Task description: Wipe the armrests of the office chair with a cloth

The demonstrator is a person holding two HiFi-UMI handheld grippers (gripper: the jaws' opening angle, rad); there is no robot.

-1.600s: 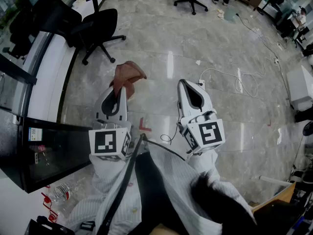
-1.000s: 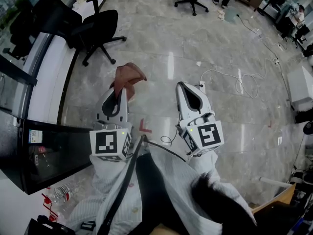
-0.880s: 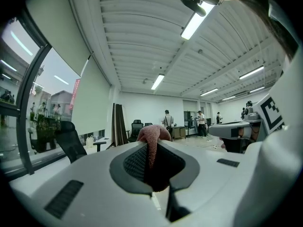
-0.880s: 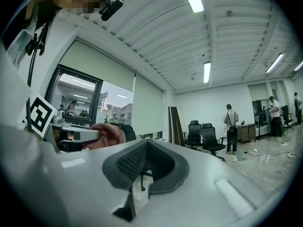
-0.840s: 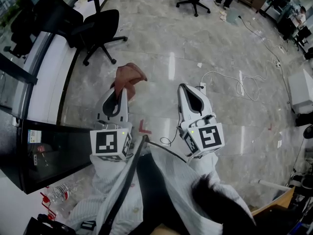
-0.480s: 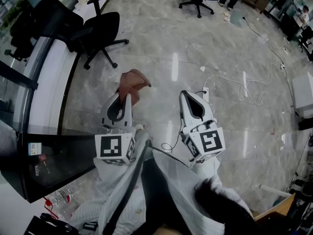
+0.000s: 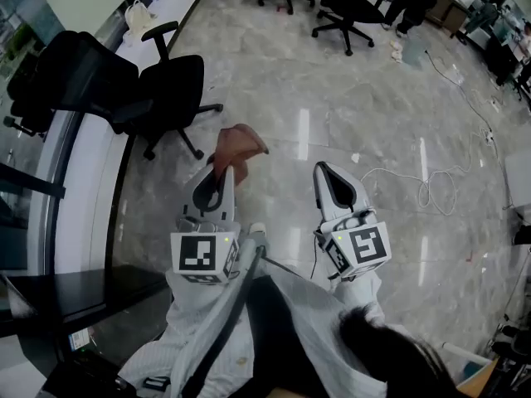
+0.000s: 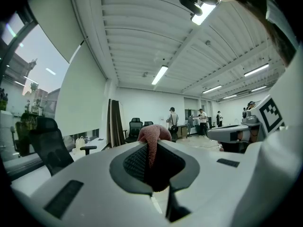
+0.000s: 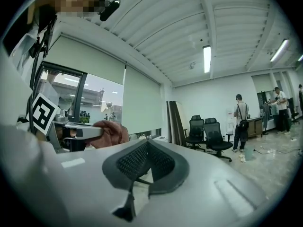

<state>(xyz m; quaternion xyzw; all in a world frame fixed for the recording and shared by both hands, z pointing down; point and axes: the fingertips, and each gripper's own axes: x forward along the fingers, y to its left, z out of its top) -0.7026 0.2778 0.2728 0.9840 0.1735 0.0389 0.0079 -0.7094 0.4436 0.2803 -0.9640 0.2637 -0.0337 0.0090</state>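
A black office chair [image 7: 170, 85] stands by the white desk at upper left in the head view, its raised armrest [image 7: 161, 31] toward the far side. My left gripper [image 7: 222, 171] is shut on a reddish-brown cloth [image 7: 240, 146], which bunches beyond its tips, short of the chair. In the left gripper view the cloth [image 8: 152, 135] sticks up, pinched between the closed jaws of that gripper [image 8: 150, 150]. My right gripper [image 7: 320, 169] is held level beside it over the floor, shut with nothing in it. Its own view shows the right gripper [image 9: 147, 148] closed, with the cloth [image 9: 111, 132] off to the left.
A long white desk [image 7: 87, 197] runs down the left, with a second dark chair back [image 7: 70, 73] against it. A white cable [image 7: 423, 187] loops on the marble floor at right. More chairs [image 7: 348, 7] and people [image 9: 242, 115] are at the far end.
Both grippers and the view have travelled forward across the floor; the black chair now sits nearer and lower in the picture. The cloth stays gripped on the left, and the right jaws stay closed.
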